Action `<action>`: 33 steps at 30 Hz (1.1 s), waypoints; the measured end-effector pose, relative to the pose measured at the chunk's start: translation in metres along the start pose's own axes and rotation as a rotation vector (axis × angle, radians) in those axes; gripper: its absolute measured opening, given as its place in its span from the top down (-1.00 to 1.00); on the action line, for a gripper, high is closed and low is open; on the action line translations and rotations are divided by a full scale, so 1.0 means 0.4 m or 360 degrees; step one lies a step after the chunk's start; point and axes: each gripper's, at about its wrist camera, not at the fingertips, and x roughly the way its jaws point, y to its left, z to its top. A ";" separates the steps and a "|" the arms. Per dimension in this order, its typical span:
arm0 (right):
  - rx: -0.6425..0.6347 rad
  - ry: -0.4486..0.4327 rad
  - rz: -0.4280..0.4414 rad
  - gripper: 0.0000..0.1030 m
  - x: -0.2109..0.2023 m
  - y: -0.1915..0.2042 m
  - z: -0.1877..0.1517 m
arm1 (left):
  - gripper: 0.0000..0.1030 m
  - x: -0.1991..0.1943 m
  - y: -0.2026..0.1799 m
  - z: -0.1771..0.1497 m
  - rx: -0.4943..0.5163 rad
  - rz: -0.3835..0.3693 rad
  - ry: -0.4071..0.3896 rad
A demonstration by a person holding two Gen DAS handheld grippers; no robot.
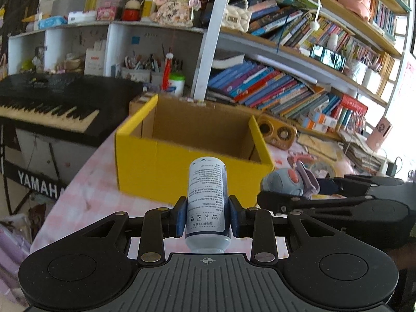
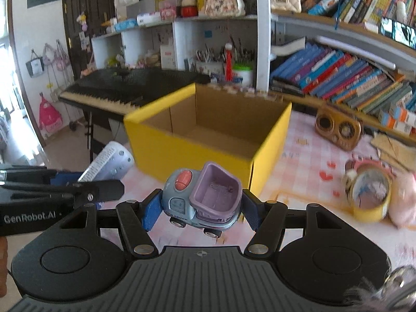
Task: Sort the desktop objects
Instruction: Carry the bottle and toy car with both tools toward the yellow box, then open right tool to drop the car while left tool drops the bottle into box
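Left tool (image 1: 207, 218): closed on a white bottle (image 1: 207, 197), held upright between the blue pads at lower centre of the left view; printed label faces the camera.

Right tool (image 2: 200, 206): clamped on a toy truck (image 2: 201, 200), blue-grey cab with a pink knob and a purple tipper bed, held tilted at lower centre of the right view, wheels clear of the surface.

Yellow box (image 1: 182, 171): open cardboard carton, brown inside, standing on the bench directly beyond both tools, centre of each view. Nothing shows inside it.

Bench (image 2: 312, 176): pink-and-white checked cloth. On it, at right in the right view: a brown radio (image 2: 338, 130) near the box, and a round yellow-rimmed tin (image 2: 369, 195) just beside a pink soft toy (image 2: 403, 202).

Surroundings: black keyboard (image 1: 46, 104) on a stand, left of the bench; white cubby shelves (image 1: 78, 49) behind it with pens and boxes; long bookshelves (image 1: 286, 85) packed with leaning books, upper right. Bags hang on the wall at far left of the right view.
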 end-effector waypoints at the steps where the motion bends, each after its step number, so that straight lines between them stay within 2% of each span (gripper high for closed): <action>1: -0.0007 -0.0016 0.0006 -0.20 0.004 -0.006 0.014 | 0.37 0.005 -0.001 0.012 0.0005 -0.0001 -0.0016; 11: -0.0127 -0.0104 0.0042 -0.20 0.077 -0.066 0.143 | 0.37 0.089 -0.013 0.141 0.0037 0.0020 -0.0160; 19: -0.0307 -0.0091 0.0078 -0.20 0.179 -0.112 0.220 | 0.37 0.171 -0.007 0.215 0.0070 0.0050 -0.0178; 26: -0.0460 0.0071 0.0129 -0.20 0.325 -0.140 0.258 | 0.37 0.271 0.014 0.252 0.0021 0.0080 -0.0103; 33: -0.0874 0.0301 0.0188 -0.20 0.463 -0.127 0.237 | 0.37 0.386 0.033 0.250 -0.0035 0.0102 0.0060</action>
